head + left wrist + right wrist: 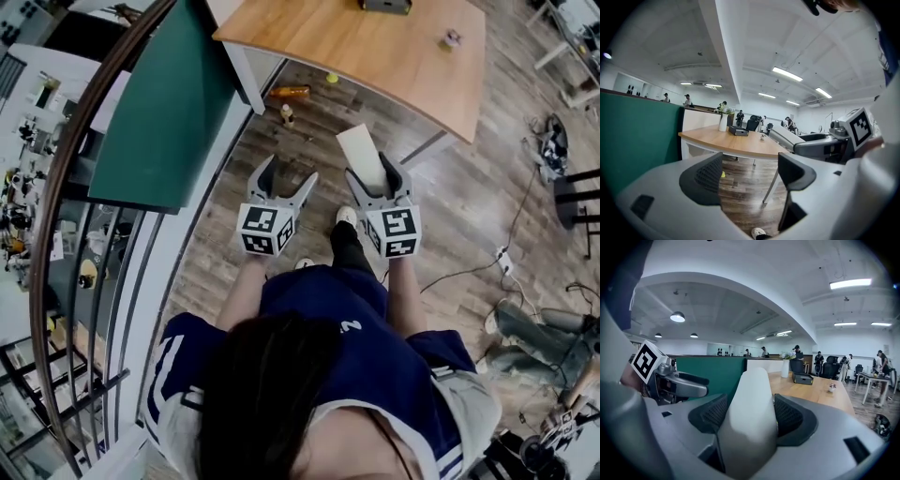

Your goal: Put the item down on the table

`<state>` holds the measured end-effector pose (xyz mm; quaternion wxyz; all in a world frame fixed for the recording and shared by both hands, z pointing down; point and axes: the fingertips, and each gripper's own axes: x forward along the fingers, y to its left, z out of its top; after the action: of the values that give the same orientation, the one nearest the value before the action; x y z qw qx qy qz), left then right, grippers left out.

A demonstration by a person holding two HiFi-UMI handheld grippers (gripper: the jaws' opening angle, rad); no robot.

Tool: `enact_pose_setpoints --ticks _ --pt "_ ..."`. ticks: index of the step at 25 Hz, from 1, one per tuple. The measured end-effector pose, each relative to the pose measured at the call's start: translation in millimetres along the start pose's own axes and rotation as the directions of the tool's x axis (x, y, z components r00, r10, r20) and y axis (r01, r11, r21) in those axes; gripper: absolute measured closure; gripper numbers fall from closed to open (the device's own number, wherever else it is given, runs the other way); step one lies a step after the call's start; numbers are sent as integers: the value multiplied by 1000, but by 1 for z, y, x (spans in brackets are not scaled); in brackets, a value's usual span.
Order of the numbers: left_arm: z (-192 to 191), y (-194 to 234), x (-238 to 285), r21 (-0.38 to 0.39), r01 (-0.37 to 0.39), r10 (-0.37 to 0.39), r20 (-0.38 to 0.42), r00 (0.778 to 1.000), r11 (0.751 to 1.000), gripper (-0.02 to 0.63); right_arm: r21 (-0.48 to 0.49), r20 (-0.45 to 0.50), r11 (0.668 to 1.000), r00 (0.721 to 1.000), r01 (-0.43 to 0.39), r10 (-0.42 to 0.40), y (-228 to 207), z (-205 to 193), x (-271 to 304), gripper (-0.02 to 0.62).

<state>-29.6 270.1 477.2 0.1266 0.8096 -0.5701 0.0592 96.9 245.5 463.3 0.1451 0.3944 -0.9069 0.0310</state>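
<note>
The right claw (751, 414) is closed firmly on a smooth white item with a rounded top (749, 385), which rises between its jaws and sticks out past their tips. Beside it, the left claw (751, 176) stands wide open and empty. The light wooden desk (403, 66) lies ahead of both claws, clear of the item.

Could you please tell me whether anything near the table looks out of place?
Yes: an orange bottle lies on its side on the floor by the table, with a small bottle and a yellow ball loose beside it. They look dropped rather than placed, just ahead of the right gripper holding the white item.
</note>
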Motion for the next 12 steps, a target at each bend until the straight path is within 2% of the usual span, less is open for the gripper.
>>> enact_pose_setpoints --ticks 4,12 --pt "12 16 41 5 -26 26 -13 1000 1000 253 -10 9 999 999 -42 42 -33 13 43 273" --pt "36 40 115 -30 -130 130 -7 991 991 253 -39 -7 987 988 -156 156 -92 24 113 273"
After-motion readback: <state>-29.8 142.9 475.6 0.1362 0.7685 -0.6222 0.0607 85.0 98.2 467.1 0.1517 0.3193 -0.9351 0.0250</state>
